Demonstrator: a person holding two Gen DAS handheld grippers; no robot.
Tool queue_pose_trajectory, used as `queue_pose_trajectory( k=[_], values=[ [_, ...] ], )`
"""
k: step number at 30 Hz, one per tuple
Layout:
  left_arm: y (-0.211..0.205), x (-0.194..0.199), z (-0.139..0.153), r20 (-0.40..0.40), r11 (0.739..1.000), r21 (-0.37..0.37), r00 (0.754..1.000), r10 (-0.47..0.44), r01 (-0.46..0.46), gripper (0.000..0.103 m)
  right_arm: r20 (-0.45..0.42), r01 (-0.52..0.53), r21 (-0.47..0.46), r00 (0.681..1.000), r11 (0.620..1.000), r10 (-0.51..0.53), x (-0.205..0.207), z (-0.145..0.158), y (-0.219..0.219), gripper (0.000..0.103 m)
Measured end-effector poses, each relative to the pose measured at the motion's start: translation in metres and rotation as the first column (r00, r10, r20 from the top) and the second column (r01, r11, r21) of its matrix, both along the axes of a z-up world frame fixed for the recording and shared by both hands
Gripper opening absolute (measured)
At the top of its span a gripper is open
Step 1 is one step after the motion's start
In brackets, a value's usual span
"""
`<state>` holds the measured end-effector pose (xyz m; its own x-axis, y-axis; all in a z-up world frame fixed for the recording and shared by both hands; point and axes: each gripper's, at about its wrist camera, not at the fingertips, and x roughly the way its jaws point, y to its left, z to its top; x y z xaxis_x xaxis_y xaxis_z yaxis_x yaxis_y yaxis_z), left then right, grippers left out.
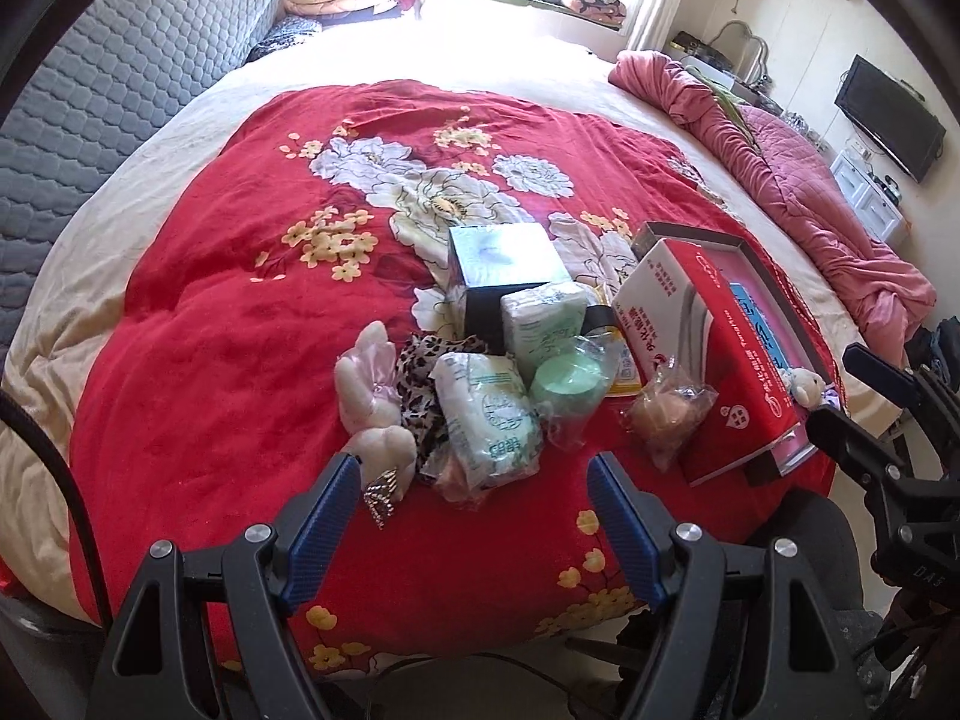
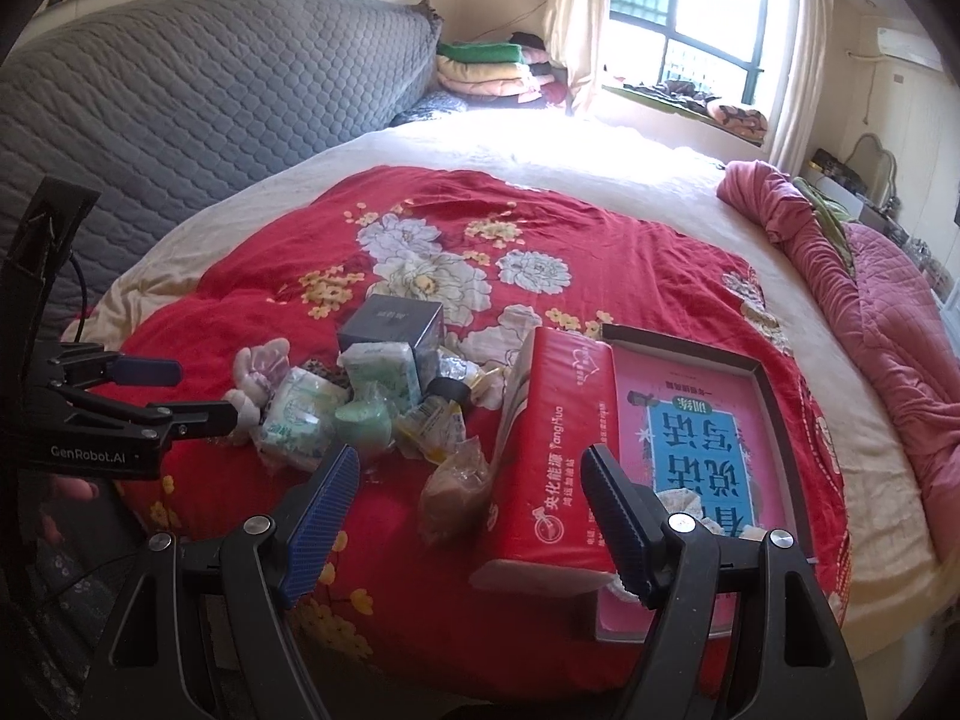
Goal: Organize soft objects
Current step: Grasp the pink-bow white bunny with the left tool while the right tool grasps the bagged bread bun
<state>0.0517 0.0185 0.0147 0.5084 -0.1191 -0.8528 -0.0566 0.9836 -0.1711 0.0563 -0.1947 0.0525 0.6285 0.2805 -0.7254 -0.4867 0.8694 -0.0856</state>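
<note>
A heap of soft things lies on the red floral quilt (image 1: 240, 312): a pink plush bunny (image 1: 372, 384), a leopard-print cloth (image 1: 420, 384), a white-green tissue pack (image 1: 486, 420), a second pack (image 1: 546, 318), a green roll in clear plastic (image 1: 570, 384) and a brown lump in a bag (image 1: 666, 414). A red tissue package (image 2: 552, 432) leans on an open box (image 2: 774, 396) with a pink book inside. My left gripper (image 1: 474, 471) hangs open just short of the tissue pack. My right gripper (image 2: 473, 459) is open above the brown bag (image 2: 456, 492) and the red package's near end.
A dark cube box (image 1: 504, 264) stands behind the heap. A small white plush (image 1: 804, 384) sits at the open box's near corner. A bunched pink quilt (image 1: 798, 192) lies along the bed's right side. A grey quilted headboard (image 2: 210, 96) runs along the left.
</note>
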Motion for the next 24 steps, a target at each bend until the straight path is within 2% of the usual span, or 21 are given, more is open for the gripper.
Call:
queue_pose_trajectory(
  k=[10,17,22,24],
  values=[
    [0.031,0.004,-0.023,-0.060,0.997,-0.039,0.996,0.067,-0.070,0.077,0.002,-0.063,-0.125,0.998,0.990,0.064,0.001,-0.031,0.019,0.078],
    [0.046,0.013,-0.039,-0.108,0.992,-0.055,0.988,0.110,-0.116,0.077,-0.003,-0.087,-0.156,0.996,0.984,0.088,0.005,-0.043,0.025,0.078],
    [0.049,0.020,-0.052,-0.138,0.988,-0.065,0.982,0.128,-0.138,0.077,-0.009,-0.122,-0.209,0.992,0.970,0.123,0.007,-0.054,0.035,0.078],
    [0.052,0.024,-0.057,-0.150,0.987,-0.063,0.979,0.135,-0.146,0.077,-0.006,-0.140,-0.259,0.990,0.956,0.144,0.008,-0.061,0.042,0.078]
  ],
)
